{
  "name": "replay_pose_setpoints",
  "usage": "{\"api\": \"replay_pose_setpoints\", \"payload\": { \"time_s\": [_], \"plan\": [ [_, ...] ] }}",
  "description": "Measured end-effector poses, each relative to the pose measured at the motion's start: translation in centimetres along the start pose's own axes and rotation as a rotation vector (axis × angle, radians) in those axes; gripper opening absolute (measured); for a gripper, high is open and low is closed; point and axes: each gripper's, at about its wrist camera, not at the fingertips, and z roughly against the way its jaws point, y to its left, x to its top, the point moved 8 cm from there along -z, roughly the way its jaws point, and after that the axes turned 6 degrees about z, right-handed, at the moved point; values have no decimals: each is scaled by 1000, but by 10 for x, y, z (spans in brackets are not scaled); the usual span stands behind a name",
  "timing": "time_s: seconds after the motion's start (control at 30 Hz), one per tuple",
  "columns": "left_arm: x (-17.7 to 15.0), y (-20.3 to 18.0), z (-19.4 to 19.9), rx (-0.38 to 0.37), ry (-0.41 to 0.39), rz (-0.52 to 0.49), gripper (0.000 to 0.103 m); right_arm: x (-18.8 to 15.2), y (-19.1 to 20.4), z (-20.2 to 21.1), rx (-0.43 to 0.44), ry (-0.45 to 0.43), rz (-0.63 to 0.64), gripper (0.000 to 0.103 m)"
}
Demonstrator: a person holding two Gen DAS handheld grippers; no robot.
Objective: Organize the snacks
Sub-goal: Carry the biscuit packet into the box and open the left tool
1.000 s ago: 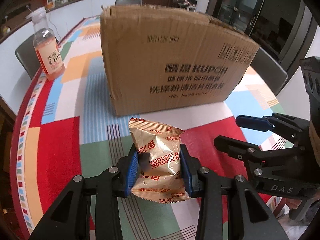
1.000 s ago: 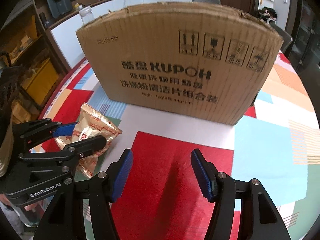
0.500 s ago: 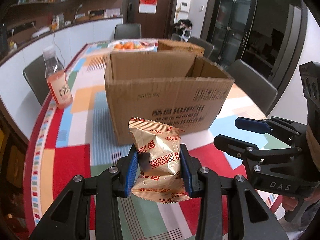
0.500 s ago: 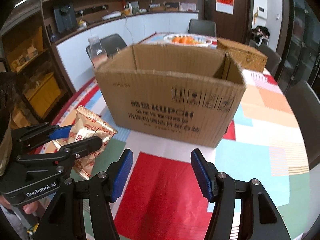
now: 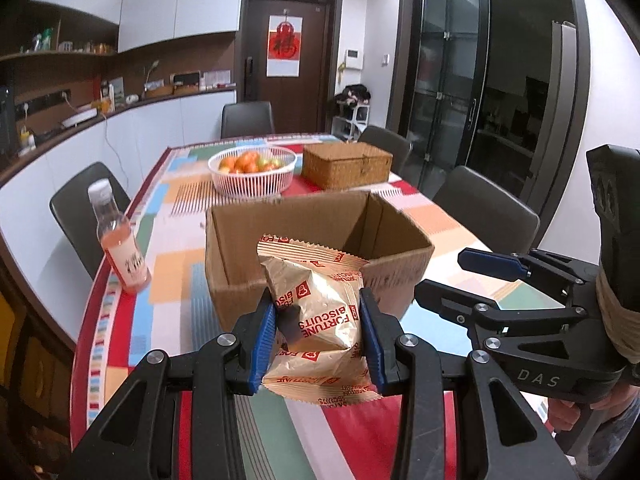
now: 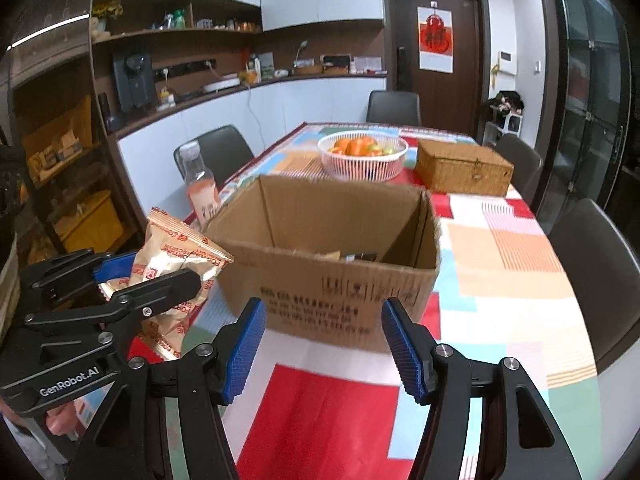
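My left gripper (image 5: 318,336) is shut on a gold Fortune Biscuits packet (image 5: 320,320) and holds it in the air just in front of an open cardboard box (image 5: 240,264). The packet also shows in the right wrist view (image 6: 176,256), held left of the box (image 6: 344,280). My right gripper (image 6: 324,350) is open and empty, raised in front of the box. It appears at the right of the left wrist view (image 5: 472,276). A few dark and pale items lie on the box floor (image 6: 352,257).
A bottle of pink drink (image 5: 118,240) stands left of the box. A white basket of fruit (image 5: 253,170) and a wicker box (image 5: 346,166) sit behind it on the colourful tablecloth (image 6: 500,248). Chairs surround the table.
Both grippers have risen well above the table, the left one carrying the packet. The view now looks down into the open box instead of at its side.
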Motion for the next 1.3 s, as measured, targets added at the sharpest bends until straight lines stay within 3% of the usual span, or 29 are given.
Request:
{"api": "replay_pose_setpoints", "payload": {
  "time_s": [0.7, 0.97, 1.23, 1.3],
  "plan": [
    [64, 15, -40, 33, -25, 30, 39, 59, -23, -24, -32, -64, -1, 61],
    [75, 30, -75, 39, 30, 62, 39, 70, -31, -56, -7, -17, -36, 61],
    [64, 37, -108, 76, 117, 51, 39, 66, -39, -76, -48, 36, -34, 61],
    [63, 37, -112, 90, 124, 37, 46, 65, -39, -78, -53, 44, -34, 61]
  ]
}}
